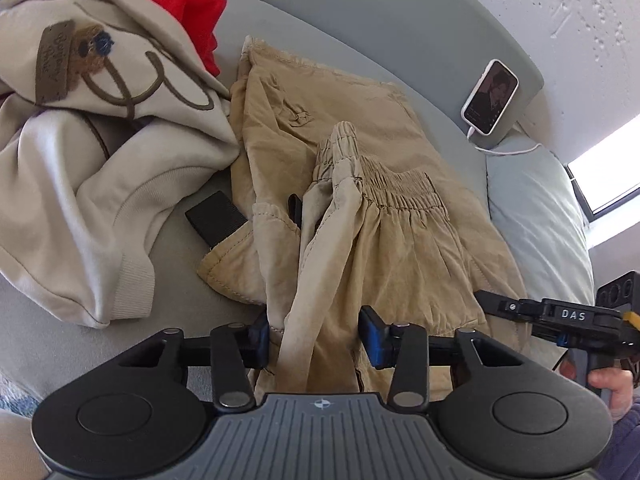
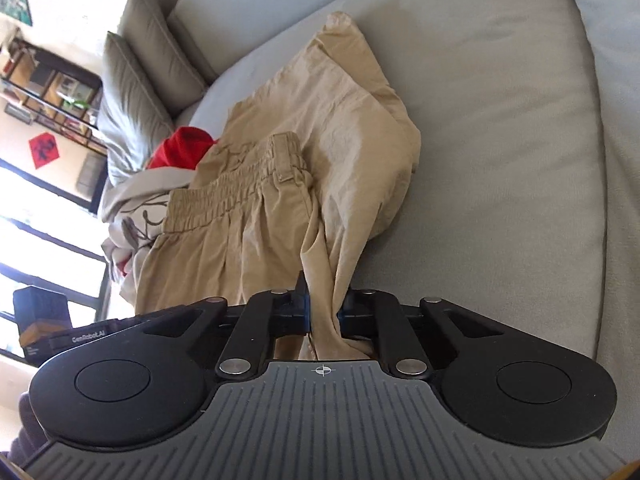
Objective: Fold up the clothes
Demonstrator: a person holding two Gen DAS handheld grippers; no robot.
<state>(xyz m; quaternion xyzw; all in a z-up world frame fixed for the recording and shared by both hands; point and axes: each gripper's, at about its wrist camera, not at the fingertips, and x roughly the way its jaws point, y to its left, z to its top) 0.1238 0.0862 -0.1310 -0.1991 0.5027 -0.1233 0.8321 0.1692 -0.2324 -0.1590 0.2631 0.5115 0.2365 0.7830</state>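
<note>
Khaki trousers lie crumpled on a grey cushioned surface, their elastic waistband bunched near the middle. My left gripper is shut on a gathered fold of the trousers, which rises taut between its blue pads. In the right wrist view the trousers run away from me, and my right gripper is shut tight on a thin fold of the same cloth. The right gripper's tip shows beside the trousers' near right edge in the left wrist view.
A cream hoodie with a red garment behind it is heaped left of the trousers. A phone on a white cable leans at the back right, above a pale pillow. Grey cushions stand at the far end.
</note>
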